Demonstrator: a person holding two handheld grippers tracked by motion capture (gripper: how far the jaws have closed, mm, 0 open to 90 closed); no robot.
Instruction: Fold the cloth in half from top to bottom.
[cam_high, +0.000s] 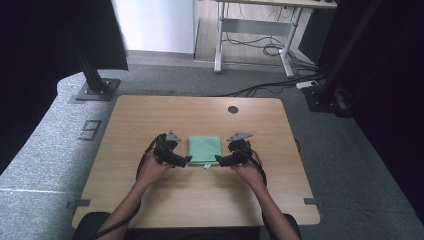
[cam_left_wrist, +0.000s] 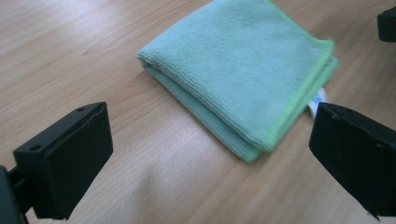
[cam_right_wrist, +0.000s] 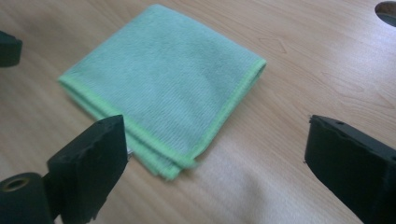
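A folded green cloth (cam_high: 204, 149) lies flat in the middle of the wooden table (cam_high: 150, 120). A small white tag pokes out at its near edge. My left gripper (cam_high: 187, 160) rests by the cloth's near left corner, jaws wide open with nothing between them. My right gripper (cam_high: 219, 160) sits at the near right corner, also open and holding nothing. In the left gripper view the cloth (cam_left_wrist: 243, 70) lies ahead of my left gripper (cam_left_wrist: 210, 149), folded edge toward me. In the right gripper view a corner of the cloth (cam_right_wrist: 163, 88) reaches between the jaws of my right gripper (cam_right_wrist: 215, 158).
A round cable hole (cam_high: 233, 109) sits near the table's far edge. Beyond the table stand a desk frame (cam_high: 255, 30) with loose cables on the floor and black posts (cam_high: 92, 70) at both sides. Bare tabletop lies left and right of the cloth.
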